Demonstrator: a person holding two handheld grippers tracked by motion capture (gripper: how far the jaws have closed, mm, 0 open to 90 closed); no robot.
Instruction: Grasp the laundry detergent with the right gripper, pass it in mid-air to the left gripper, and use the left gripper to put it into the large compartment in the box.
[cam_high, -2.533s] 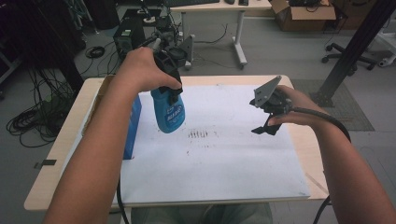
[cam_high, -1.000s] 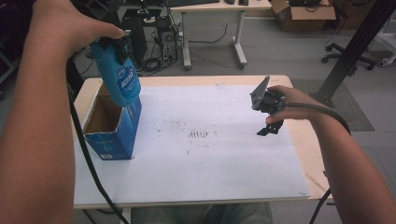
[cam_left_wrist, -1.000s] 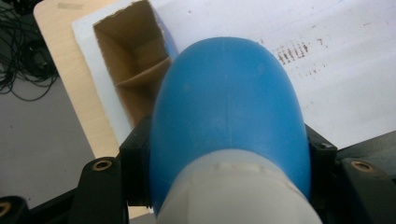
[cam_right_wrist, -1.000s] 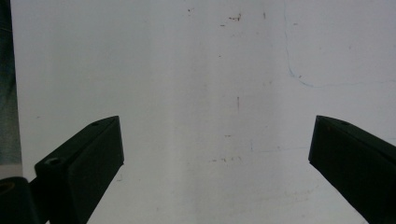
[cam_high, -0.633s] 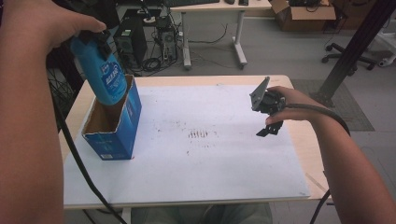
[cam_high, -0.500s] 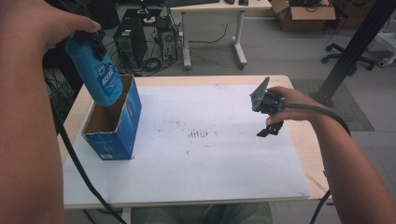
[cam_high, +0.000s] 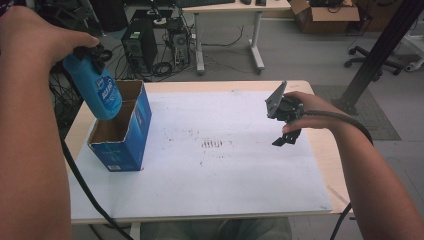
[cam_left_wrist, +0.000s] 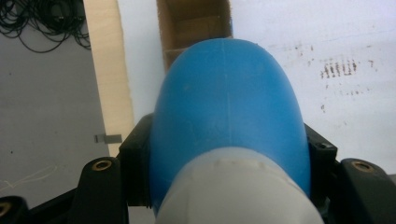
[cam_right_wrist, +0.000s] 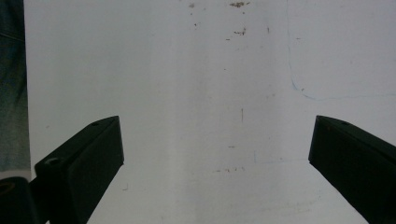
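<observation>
A blue plastic bottle (cam_high: 100, 92) hangs tilted, base down, just over the open top of a blue cardboard box (cam_high: 122, 135) at the table's left. My left gripper (cam_high: 90, 55) is shut on the bottle near its upper end. In the left gripper view the bottle (cam_left_wrist: 226, 116) bulges between both black jaws, with the box's brown inside (cam_left_wrist: 194, 23) straight ahead. My right gripper (cam_high: 286, 140) hovers over the right half of the white sheet. Its jaws stand wide apart in the right gripper view, nothing between them (cam_right_wrist: 215, 154).
A white, smudged sheet (cam_high: 215, 150) covers the wooden table (cam_high: 320, 145). Beyond the far edge lie computer towers (cam_high: 140, 47), cables and another desk (cam_high: 230, 10). A black cable trails from each gripper toward the near edge.
The left gripper has carried the bottle from mid-table to the left, raised it, and lowered it toward the box's open top. The right gripper has stayed where it was.
</observation>
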